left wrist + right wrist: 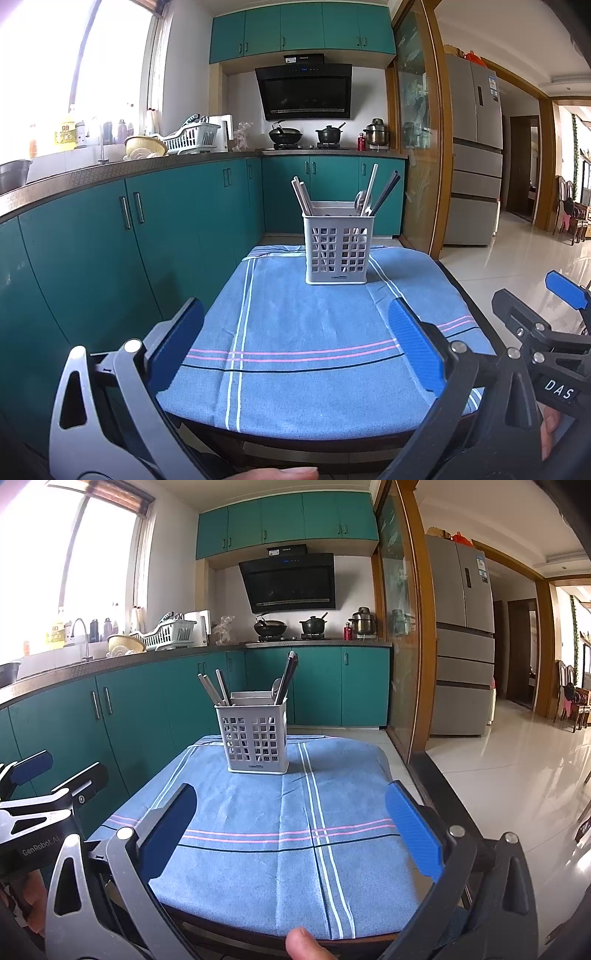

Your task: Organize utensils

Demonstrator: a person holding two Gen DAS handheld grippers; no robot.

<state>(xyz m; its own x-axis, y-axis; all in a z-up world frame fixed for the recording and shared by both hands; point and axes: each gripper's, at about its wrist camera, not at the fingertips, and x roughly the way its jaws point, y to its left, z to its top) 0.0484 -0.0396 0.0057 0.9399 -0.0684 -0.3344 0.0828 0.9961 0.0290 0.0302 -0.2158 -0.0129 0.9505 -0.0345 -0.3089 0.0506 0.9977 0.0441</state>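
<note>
A utensil caddy (338, 250) stands on the far part of the cloth (314, 354) that covers the table, with chopsticks (302, 197) leaning in its left side and a spoon (362, 202) and more sticks in its right. Both grippers sit at the near edge, the left gripper (295, 347) left of the right gripper (291, 829). Behind the table the cabinets (110, 236) run along the left and far sides, with the fridge (474, 155) far right.

Left gripper (295, 345), blue pads, grey linkage, silver rivets, bare thumb (304, 943)
</note>
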